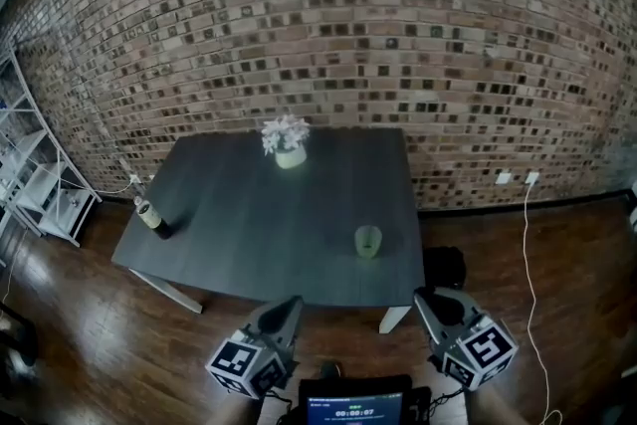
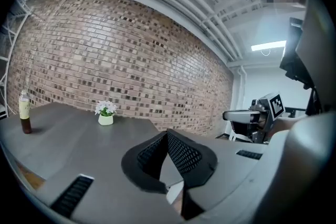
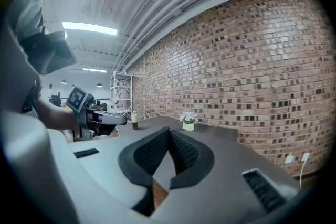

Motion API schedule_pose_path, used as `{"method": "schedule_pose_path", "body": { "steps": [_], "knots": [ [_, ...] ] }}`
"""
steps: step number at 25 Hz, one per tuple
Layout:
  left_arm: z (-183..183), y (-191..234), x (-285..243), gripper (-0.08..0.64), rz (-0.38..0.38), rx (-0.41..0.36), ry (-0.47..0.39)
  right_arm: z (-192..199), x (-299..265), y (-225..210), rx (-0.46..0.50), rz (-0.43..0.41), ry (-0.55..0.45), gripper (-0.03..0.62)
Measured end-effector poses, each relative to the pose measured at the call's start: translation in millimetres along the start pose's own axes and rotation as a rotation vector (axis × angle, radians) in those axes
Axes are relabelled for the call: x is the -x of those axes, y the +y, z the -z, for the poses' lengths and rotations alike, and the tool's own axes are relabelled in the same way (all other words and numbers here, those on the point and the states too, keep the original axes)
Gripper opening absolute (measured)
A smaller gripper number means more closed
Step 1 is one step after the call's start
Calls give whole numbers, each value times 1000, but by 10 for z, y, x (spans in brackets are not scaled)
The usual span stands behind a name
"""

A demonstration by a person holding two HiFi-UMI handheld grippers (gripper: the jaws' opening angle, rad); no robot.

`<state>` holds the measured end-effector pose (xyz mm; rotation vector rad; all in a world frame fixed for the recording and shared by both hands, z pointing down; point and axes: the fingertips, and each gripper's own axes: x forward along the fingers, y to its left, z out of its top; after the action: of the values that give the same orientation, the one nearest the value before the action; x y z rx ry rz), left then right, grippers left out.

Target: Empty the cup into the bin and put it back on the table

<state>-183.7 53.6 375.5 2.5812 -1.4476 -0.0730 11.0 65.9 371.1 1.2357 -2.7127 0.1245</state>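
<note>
The head view is dim, and the brick wall (image 1: 318,15) bows toward the picture's edges. Beside the wall, ceiling lights (image 3: 89,28) glare.

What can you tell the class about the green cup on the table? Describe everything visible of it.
The cup is small, pale green and looks translucent, like plastic or glass. It stands upright on the dark table, near its front right corner, well apart from everything else there. Only the table touches it. Whether anything is inside cannot be told.
</note>
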Motion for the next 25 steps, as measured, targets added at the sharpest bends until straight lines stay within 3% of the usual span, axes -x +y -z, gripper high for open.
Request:
{"method": "schedule_pose_path", "body": {
  "steps": [3,13,19,25],
  "knots": [
    [-2,269,-245,-2,-17,-28,28,0,-294,-133,3,1,23,2],
    [-46,856,-922,-2,17,4,68,-3,-1045,-535,29,3,145,2],
    [147,872,-1282,-2,28,-3,133,121,-1334,-746,12,-60,221,2],
    [394,813,-1584,-2,-22,18,171,369,-1525,-955,33,-175,273,2]
  ]
}}
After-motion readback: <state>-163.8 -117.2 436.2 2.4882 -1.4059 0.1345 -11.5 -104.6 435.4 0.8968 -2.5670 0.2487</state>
